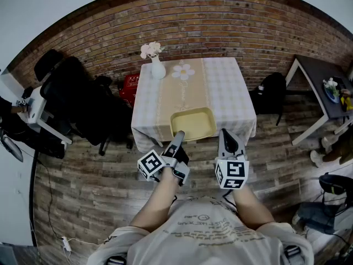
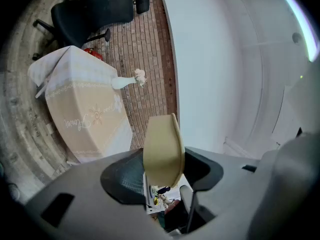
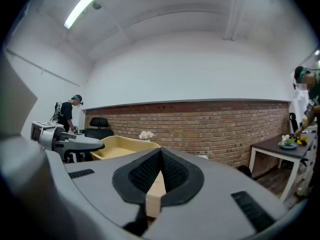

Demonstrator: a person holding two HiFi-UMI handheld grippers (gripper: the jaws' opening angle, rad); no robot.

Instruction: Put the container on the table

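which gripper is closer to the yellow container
Left. The left gripper has its jaws shut on the container at its near rim; the right gripper sits off its near right corner, apart.

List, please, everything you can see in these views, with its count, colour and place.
container: one, pale yellow, held at the table's near edge
table: one, white checked cloth with beige runner, by the brick wall
vase: one, white, holding pale flowers, table's far left corner
office chair: at least one, black, left of the table
red item: one, on the floor behind the table's left side
bag: one, black, on the floor right of the table
side table: one, dark top, white legs, far right
left tool: one, grey, shut on the container
right tool: one, grey, shut on the container's right side
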